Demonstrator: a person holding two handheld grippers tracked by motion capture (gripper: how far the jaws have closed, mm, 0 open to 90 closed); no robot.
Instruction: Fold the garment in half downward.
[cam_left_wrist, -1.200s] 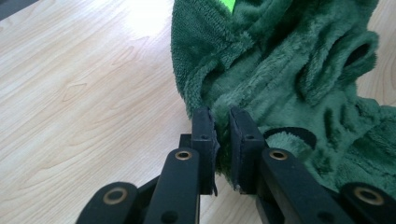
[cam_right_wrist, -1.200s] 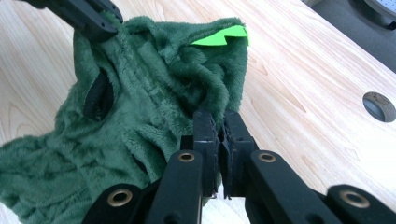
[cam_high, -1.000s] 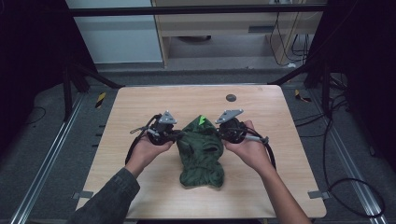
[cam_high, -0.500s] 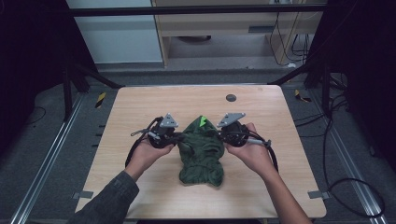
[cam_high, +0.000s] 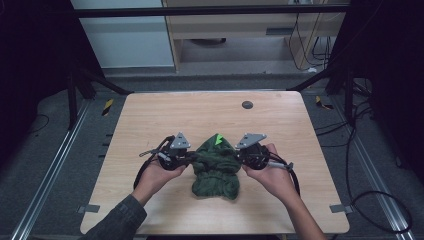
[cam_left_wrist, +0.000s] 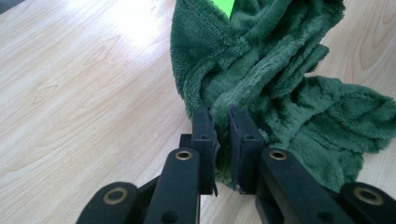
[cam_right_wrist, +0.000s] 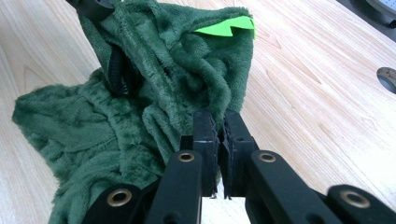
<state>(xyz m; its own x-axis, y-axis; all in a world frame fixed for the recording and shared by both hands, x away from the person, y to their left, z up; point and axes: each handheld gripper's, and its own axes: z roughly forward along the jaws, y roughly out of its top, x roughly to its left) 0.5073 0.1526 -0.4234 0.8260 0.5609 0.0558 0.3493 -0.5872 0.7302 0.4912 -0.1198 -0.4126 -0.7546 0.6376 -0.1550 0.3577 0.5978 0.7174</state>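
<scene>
The high view is dim and soft, its side edges nearly black. Overhead light puts a white glare on the desk (cam_left_wrist: 130, 23) in the left gripper view.

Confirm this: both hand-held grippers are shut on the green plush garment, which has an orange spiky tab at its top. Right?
Not quite: the spiky tab is bright green, as the right gripper view shows. The left hand-held gripper and right hand-held gripper are indeed shut on the green plush garment.

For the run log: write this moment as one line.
left gripper: shut on green plush garment | right gripper: shut on green plush garment | garment partly on table
</scene>
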